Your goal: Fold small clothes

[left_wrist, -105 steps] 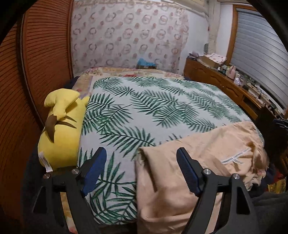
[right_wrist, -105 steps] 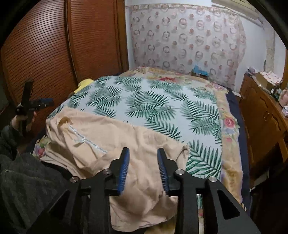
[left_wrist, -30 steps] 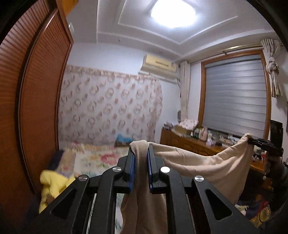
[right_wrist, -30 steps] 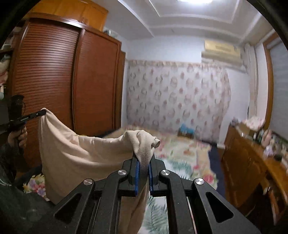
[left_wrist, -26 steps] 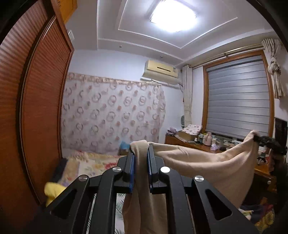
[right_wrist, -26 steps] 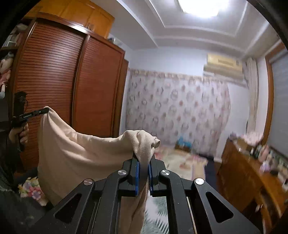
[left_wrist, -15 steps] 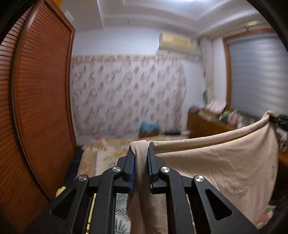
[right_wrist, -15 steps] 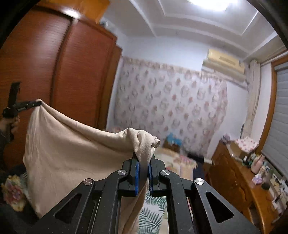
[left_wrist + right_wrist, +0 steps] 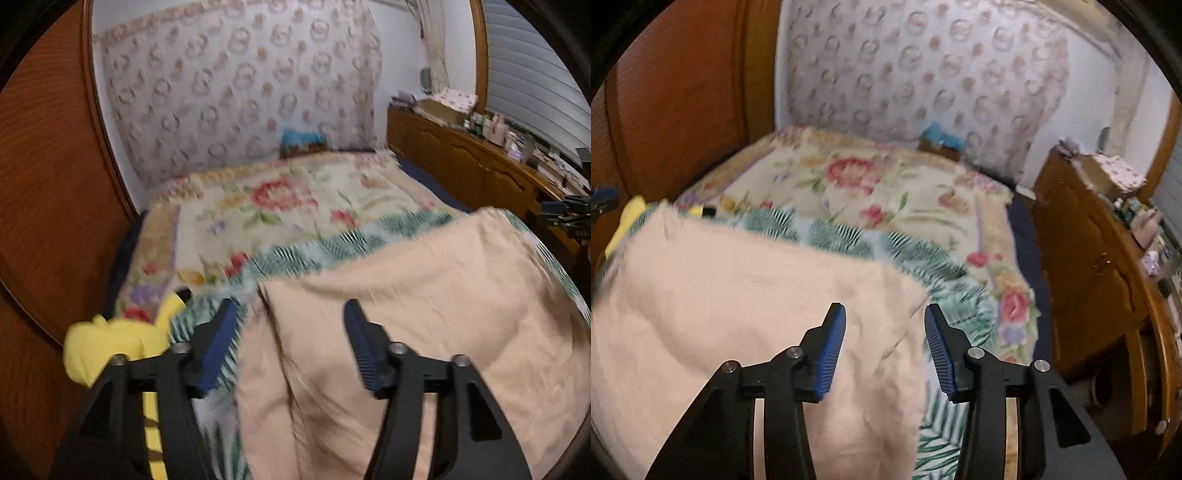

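Since both corners are let go, the peach garment [image 9: 424, 314] could settle crooked.

Nearest, the left gripper [image 9: 288, 339] and right gripper [image 9: 884, 347] have just been opening; both stand spread, pads clear of the cloth below, pinching nothing. Beyond them the garment lies on the leaf-print sheet [image 9: 849, 236], its near edge rumpled, so a fold started now may trap creases or slide toward the yellow plush toy [image 9: 110, 343].

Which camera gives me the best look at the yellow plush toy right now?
The left wrist view: the yellow plush toy lies large at the bed's left edge, beside the peach garment. The right wrist view shows only a yellow sliver behind the garment's far corner.
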Demonstrator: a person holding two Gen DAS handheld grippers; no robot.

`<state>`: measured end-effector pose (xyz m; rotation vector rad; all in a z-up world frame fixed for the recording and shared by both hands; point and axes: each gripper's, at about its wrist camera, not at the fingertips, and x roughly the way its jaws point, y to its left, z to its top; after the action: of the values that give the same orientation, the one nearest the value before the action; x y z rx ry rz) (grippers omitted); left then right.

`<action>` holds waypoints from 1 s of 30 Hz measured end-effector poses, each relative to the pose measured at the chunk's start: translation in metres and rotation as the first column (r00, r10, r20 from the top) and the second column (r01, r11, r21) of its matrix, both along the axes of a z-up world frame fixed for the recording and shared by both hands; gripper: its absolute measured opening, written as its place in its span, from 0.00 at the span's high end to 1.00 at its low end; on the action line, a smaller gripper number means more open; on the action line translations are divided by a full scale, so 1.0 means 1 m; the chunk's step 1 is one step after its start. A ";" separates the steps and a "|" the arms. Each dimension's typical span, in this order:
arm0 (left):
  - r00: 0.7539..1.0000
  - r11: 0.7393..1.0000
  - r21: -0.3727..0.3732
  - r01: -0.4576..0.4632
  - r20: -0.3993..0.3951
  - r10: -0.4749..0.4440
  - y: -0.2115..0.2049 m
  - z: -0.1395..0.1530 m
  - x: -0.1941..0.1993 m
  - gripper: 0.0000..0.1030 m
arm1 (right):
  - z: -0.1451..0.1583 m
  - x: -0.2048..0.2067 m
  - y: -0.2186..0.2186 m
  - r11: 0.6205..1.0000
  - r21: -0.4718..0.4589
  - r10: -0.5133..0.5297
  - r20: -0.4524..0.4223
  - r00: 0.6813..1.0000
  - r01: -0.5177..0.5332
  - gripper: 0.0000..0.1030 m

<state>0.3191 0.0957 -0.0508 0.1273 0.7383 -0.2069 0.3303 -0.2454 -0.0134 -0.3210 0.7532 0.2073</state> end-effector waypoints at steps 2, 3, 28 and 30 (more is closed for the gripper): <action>1.000 1.000 0.003 0.019 -0.015 -0.019 -0.003 -0.008 -0.009 0.31 | -0.007 0.002 -0.005 1.000 0.020 0.017 -0.016 1.000 -0.016 0.53; 0.999 1.000 0.002 0.025 -0.022 -0.025 -0.003 -0.012 -0.015 0.30 | -0.007 0.004 -0.006 0.999 0.030 0.026 -0.022 0.999 -0.025 0.53; 0.989 0.999 -0.031 0.023 -0.148 -0.027 -0.019 -0.071 -0.119 0.26 | -0.038 -0.075 -0.068 0.976 0.214 -0.009 -0.075 0.997 0.025 0.53; 0.989 0.999 -0.027 0.021 -0.148 -0.025 -0.018 -0.072 -0.120 0.24 | -0.039 -0.079 -0.067 0.980 0.197 -0.016 -0.057 0.998 0.027 0.53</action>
<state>0.1992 0.0778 -0.1231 0.0967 0.8823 -0.2501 0.2512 -0.3123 -0.0525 -0.1182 0.7829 0.2692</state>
